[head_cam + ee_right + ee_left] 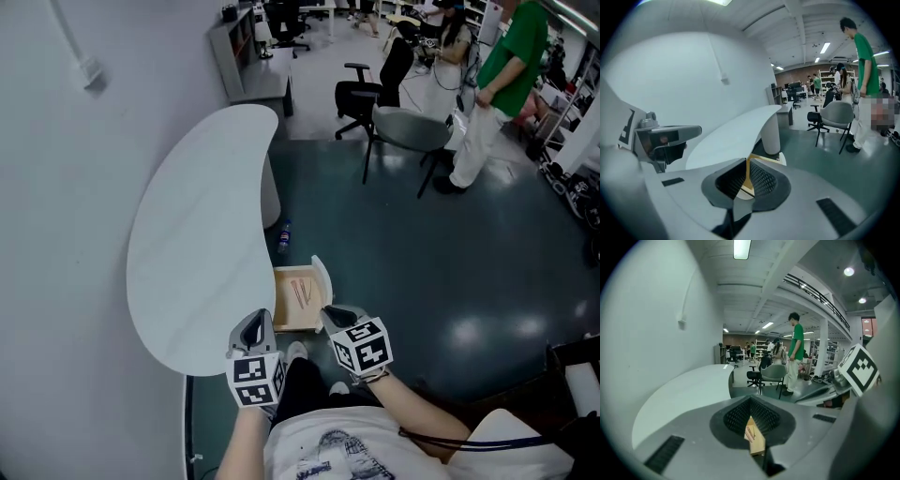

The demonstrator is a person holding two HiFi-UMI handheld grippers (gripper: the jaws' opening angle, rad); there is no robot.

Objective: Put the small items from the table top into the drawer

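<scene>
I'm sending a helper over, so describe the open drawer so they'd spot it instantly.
Find the big white curved table along the wall. From under its room-side edge, near the closer rounded end, a shallow drawer juts out over the dark green floor. It is the only pale wood thing there, with thin reddish sticks inside.

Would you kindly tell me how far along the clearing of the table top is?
Done, it seems: the table top shows nothing on it, and thin sticks lie in the open drawer. In hand: nothing; left gripper and right gripper are both empty. Remaining: at most shutting the drawer.
</scene>
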